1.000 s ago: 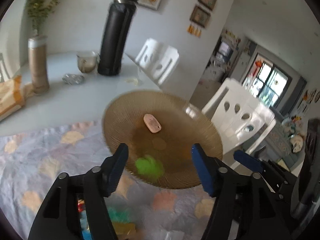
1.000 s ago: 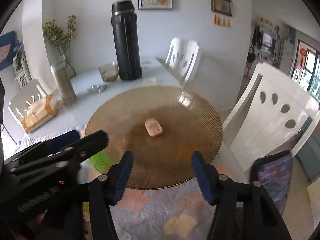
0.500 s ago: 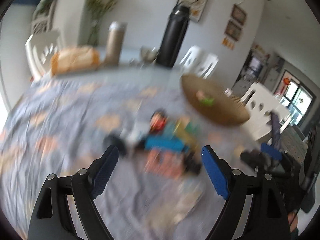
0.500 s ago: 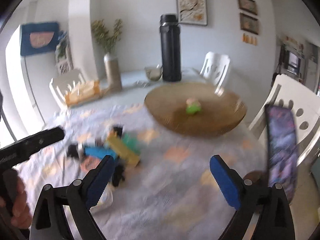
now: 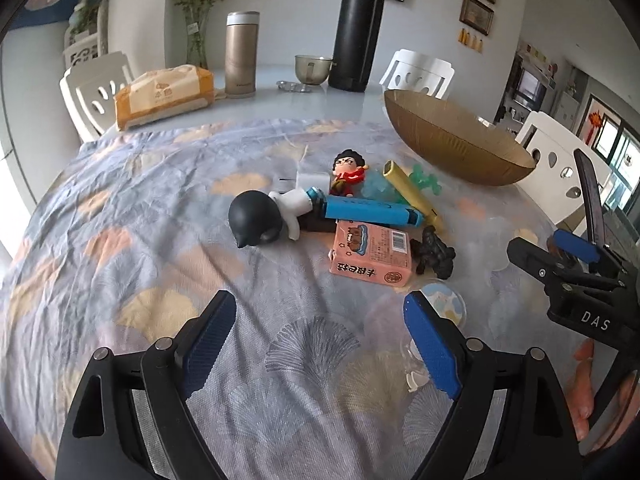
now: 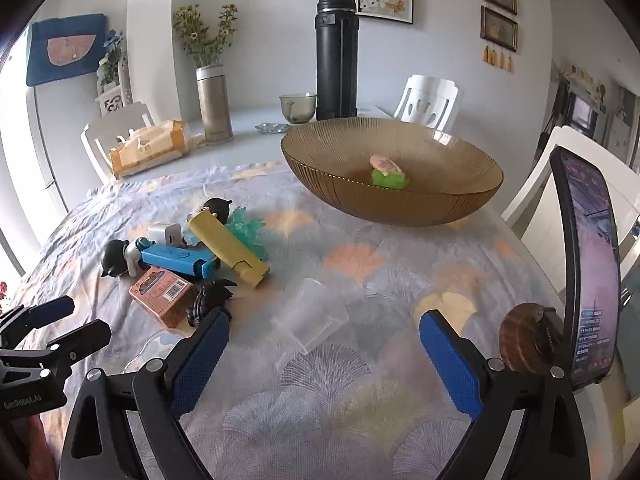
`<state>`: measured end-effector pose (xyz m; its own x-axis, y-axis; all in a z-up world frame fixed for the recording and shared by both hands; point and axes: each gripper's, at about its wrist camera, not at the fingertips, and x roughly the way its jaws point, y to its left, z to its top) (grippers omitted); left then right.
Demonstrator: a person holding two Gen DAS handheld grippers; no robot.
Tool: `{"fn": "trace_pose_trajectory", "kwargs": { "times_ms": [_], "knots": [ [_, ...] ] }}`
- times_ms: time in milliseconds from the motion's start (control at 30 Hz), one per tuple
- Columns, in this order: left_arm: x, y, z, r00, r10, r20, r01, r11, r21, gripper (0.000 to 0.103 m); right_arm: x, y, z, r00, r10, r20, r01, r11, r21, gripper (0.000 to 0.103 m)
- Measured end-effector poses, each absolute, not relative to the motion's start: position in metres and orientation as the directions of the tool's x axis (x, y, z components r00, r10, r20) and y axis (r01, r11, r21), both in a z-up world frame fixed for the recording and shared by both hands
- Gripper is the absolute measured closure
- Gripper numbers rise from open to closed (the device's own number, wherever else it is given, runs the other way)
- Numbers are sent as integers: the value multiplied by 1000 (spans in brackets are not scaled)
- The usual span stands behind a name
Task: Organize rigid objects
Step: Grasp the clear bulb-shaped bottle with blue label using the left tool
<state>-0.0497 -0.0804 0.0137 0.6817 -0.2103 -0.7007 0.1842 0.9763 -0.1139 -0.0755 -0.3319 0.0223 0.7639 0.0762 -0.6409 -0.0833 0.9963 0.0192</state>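
Both tongs hang spread and empty above the table (image 6: 360, 400), between one drop and the next pick. The left tongs (image 5: 320, 336) face the heap of small things lying well short of the amber bowl (image 6: 392, 200); the pink box (image 5: 370, 256) is the heap's nearest piece. The right tongs (image 6: 324, 356) sit over a clear cup (image 6: 312, 316) lying on its side, nearer than the bowl. 2 items, 1 green and 1 pinkish, already rest inside the bowl; what they are is hard to tell. Next, I judge: lower the left tongs around the box's narrow sides, clear of the dark figure touching it.
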Motion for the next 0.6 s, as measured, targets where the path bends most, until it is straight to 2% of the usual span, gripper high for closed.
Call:
{"fn": "trace_pose_trajectory", "kwargs": {
  "times_ms": [100,600],
  "knots": [
    [-51,-82,12,677,-204,-708,190,977,-100,18,-75,-330,21,762,60,-645,-75,997,5,0],
    [-61,-91,13,684,-210,-699,226,972,-70,17,-72,-328,20,750,60,-659,-80,997,-1,0]
  ]
}}
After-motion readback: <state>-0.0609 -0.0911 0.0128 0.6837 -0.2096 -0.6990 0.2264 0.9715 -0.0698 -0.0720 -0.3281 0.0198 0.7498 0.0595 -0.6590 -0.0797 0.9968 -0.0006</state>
